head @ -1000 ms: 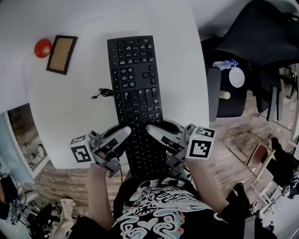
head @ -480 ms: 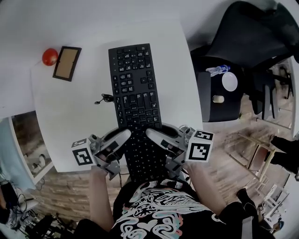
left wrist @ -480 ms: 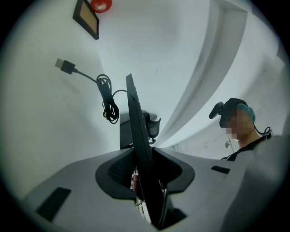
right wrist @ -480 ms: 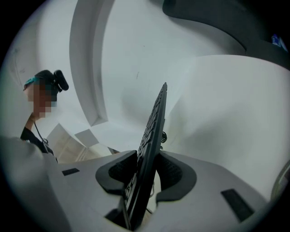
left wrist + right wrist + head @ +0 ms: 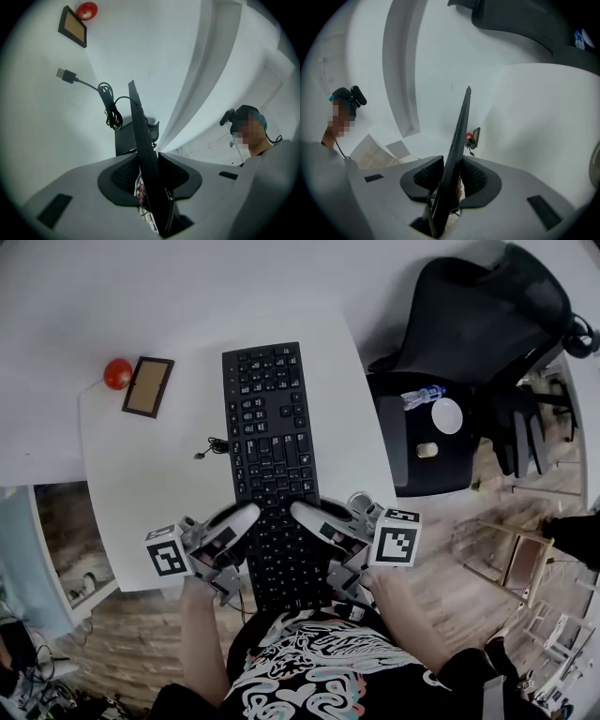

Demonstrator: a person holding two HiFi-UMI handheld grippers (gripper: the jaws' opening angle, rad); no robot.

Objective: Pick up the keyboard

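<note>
Holding the keyboard, left gripper fingers opening, right gripper closing.

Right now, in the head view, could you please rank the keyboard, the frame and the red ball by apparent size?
1. keyboard, by far the largest
2. frame
3. red ball, beside the frame and clearly smaller

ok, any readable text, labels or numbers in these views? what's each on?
No text reads clearly in any view.
keyboard: key legends too small to read.
left marker cube, right marker cube: square code patterns, no letters.
shirt: swirly print, no legible words.
bottle: label too small to read.
</note>
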